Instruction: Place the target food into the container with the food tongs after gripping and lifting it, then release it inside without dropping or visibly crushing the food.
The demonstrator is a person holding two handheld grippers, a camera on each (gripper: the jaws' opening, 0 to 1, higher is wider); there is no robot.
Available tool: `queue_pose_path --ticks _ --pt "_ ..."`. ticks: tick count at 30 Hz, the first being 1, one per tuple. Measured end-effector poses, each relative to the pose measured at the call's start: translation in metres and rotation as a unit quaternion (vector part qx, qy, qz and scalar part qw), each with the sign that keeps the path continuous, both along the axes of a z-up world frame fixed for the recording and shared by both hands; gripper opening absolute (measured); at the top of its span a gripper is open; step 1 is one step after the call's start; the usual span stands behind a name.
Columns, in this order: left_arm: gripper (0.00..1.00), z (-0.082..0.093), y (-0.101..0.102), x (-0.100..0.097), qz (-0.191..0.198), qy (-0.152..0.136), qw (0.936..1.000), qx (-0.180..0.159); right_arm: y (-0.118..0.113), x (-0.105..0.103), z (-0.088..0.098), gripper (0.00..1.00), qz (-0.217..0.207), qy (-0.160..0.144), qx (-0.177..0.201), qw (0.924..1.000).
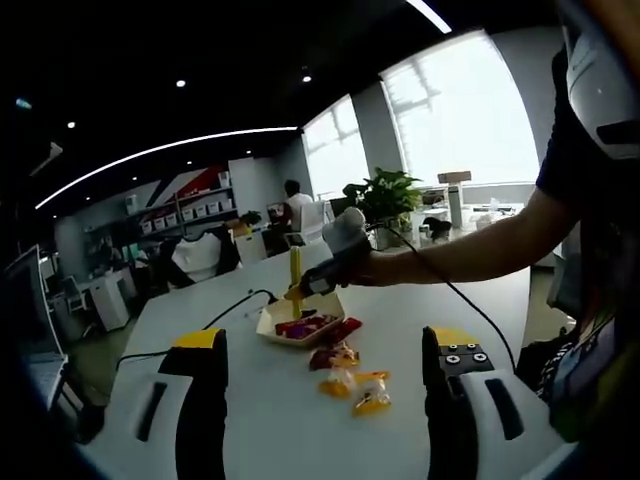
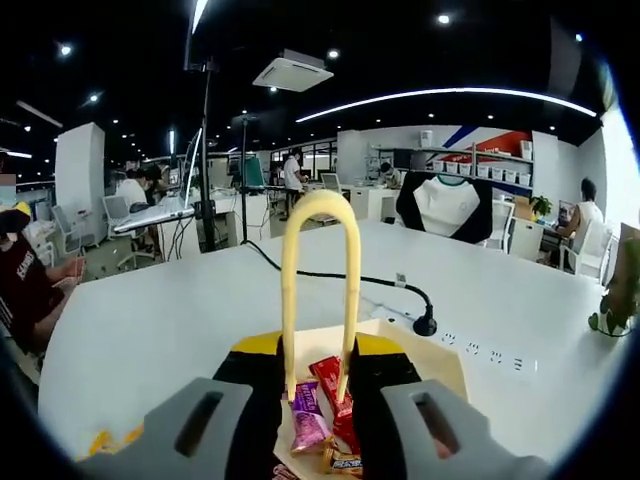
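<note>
In the left gripper view, we see our left gripper (image 1: 325, 385) with its jaws apart and holding nothing. Ahead of it on the white table (image 1: 420, 310) lie loose wrapped snacks (image 1: 352, 382), between the jaws and the cream container (image 1: 300, 328) beyond. The right gripper (image 1: 318, 280) reaches over that container from the right, holding the yellow tongs (image 1: 295, 272) upright.

In the right gripper view, our right gripper (image 2: 318, 385) is clamped on the tongs (image 2: 320, 270), whose loop rises away from us. Just below their tips, wrapped candies (image 2: 318, 405) lie in the container (image 2: 440, 365); we cannot tell whether the tips pinch one. We judge that the right hand is nearer. An open office surrounds the table.
</note>
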State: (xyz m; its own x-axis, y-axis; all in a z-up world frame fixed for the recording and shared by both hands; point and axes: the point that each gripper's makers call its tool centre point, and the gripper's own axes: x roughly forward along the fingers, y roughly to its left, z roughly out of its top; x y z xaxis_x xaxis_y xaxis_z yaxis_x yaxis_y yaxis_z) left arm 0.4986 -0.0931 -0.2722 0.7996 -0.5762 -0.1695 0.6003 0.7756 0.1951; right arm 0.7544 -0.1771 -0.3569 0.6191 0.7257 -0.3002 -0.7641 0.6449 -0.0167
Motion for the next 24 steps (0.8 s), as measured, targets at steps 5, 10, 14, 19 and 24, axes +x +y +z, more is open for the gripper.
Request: queue_pose_path --ticks 5,10,14,19,24 --pt "0.85 0.001 -0.004 0.0 -0.005 -0.002 1.0 -0.002 -0.003 -0.015 0.009 0.21 0.008 -0.001 0.01 0.9999" --pt "0.85 0.001 -0.008 0.0 -0.011 -0.002 0.9999 -0.002 -0.007 -0.025 0.017 0.21 0.009 -0.004 0.018 0.9998" --pt "0.85 0.001 -0.01 0.0 -0.014 -0.002 0.9999 -0.002 -0.009 -0.035 0.017 0.21 0.013 0.004 0.018 0.9997" --pt "0.85 0.0 -0.011 -0.001 -0.015 -0.001 0.9999 -0.003 -0.015 -0.05 0.016 0.22 0.02 0.005 0.016 0.9997" --pt "0.85 -0.002 -0.014 -0.001 -0.019 0.002 0.9998 -0.005 -0.017 -0.069 0.016 0.22 0.03 0.004 0.021 0.9993"
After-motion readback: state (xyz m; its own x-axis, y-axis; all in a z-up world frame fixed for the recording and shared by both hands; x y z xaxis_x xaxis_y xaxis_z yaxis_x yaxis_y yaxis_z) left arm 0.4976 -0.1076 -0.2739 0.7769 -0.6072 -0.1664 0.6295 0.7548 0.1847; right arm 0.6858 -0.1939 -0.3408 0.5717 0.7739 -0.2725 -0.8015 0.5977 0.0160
